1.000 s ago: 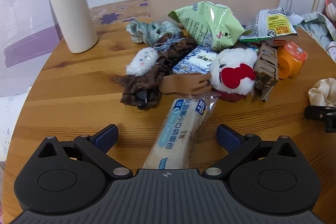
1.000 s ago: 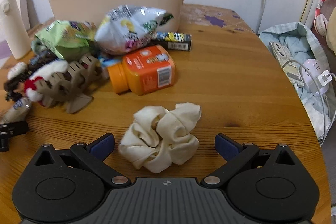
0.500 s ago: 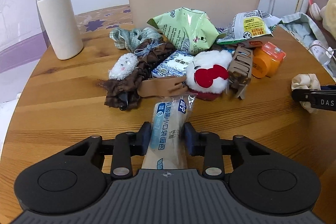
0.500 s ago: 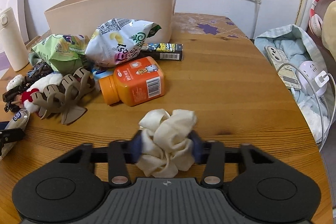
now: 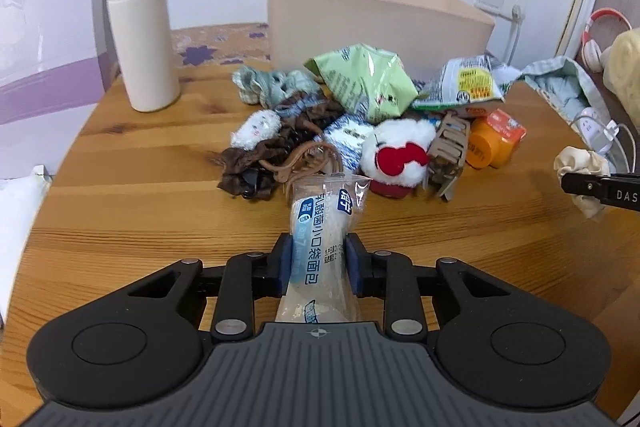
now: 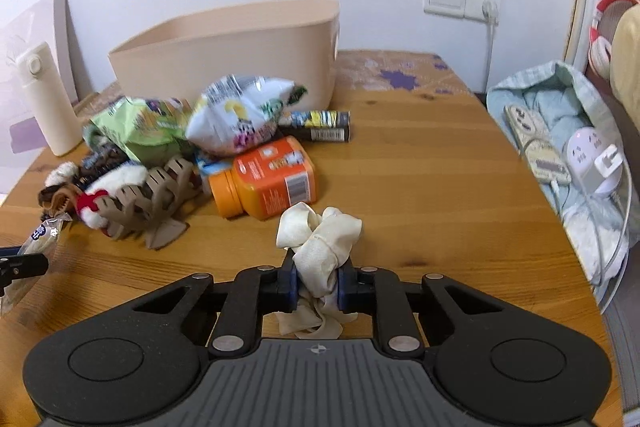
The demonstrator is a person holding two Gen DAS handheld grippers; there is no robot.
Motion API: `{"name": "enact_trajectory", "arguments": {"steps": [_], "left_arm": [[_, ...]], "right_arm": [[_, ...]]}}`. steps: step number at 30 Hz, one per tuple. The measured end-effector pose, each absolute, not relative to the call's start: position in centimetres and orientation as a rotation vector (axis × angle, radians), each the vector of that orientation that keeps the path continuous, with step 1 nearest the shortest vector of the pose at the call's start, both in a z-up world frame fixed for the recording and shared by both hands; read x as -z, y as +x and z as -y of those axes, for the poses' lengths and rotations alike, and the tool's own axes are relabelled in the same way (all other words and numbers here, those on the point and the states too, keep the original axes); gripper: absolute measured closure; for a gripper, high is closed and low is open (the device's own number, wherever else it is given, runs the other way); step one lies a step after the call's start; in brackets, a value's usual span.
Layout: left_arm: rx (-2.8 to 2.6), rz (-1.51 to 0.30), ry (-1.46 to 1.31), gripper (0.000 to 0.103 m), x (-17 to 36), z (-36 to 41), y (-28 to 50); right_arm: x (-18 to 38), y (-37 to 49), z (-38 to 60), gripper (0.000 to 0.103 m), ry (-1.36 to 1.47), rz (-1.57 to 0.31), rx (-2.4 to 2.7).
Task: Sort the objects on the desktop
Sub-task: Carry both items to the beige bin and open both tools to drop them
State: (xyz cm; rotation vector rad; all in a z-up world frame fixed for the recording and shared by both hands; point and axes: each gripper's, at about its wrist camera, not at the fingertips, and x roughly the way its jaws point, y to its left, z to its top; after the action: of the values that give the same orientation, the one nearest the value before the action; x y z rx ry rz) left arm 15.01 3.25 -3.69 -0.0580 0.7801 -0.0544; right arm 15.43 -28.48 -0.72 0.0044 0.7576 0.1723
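We see our left gripper [image 5: 319,263] clamped on a clear bread packet [image 5: 320,247], its jaws having just closed. Beyond lies a jumbled pile and a beige bin [image 5: 376,23]; the packet seems lifted off the wooden table [image 5: 120,211].

Left gripper [image 5: 319,262]: fills the bottom of its own view, pointing up the frame; its jaws have just been closing and the blue pads now press both sides of a bread pack [image 5: 320,247].
Left gripper seen from the right wrist: only a black tip at the left edge [image 6: 22,264].
Right gripper [image 6: 317,282]: low centre of its own view; the jaws have just been closing and are clamped tight on a cream scrunchie [image 6: 318,245].
Right gripper seen from the left wrist: a black finger at the right edge [image 5: 600,185], with the scrunchie bunched around it.
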Motion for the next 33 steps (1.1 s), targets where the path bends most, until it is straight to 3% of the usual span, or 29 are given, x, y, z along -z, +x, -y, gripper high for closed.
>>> {"name": "enact_trajectory", "arguments": {"steps": [16, 25, 33], "left_arm": [[0.01, -0.53, 0.005, 0.075, -6.3, -4.9, 14.6], [-0.04, -0.48, 0.041, 0.075, -10.7, -4.6, 23.0], [-0.037, -0.556, 0.048, 0.075, -10.4, -2.8, 32.3]], "right_arm": [[-8.2, 15.4, 28.2, 0.087, -0.083, -0.554, -0.201], [-12.8, 22.2, 28.6, 0.087, -0.042, -0.549, -0.222], [-13.6, 30.4, 26.1, 0.086, -0.09, -0.622, -0.198]]}}
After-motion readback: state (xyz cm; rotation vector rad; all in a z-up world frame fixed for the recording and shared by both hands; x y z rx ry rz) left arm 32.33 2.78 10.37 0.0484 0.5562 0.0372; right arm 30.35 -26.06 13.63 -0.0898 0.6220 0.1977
